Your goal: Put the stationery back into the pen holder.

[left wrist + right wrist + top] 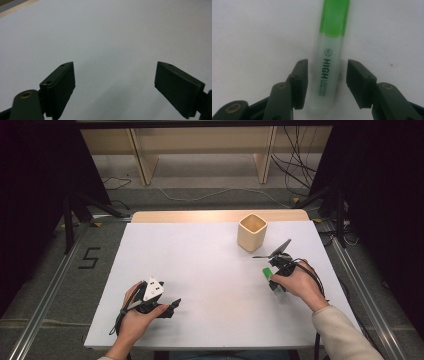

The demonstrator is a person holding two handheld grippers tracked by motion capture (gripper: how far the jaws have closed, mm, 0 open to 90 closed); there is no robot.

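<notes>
White table (210, 270) seen from above; green highlighter (270, 277) lying flat toward 4 o'clock of the tabletop, beige square pen cup (252, 232) standing upright toward 1 o'clock, well apart from the marker.

Right gripper (274, 279) lowered over the highlighter, jaws parted and straddling the barrel. In the right gripper view, highlighter (329, 62) running from 6 toward 12 o'clock between the two pads, green cap at the far end, translucent body with the printed "HIGH LIGHTER" label between the pads (300, 80). Left-hand pad touching or nearly touching the barrel; right-hand pad apart from it, a strip of table visible between. Not yet clamped, judging from that gap.

Left gripper (170, 307) resting low toward 7 o'clock, jaws spread wide. In the left gripper view, nothing between the pads (62, 85) but bare table (112, 37).

Probable step in hand: closing on the barrel ahead of a lift, the cup being the likely destination.

Risks from here: uneven closing, one pad arriving first, apt to roll or nudge the round barrel sideways out of the grip; a hold at the end opposite the cap, leaving the capped length overhanging, apt to droop or swing on lifting; smooth plastic apt to slip under a light squeeze.
</notes>
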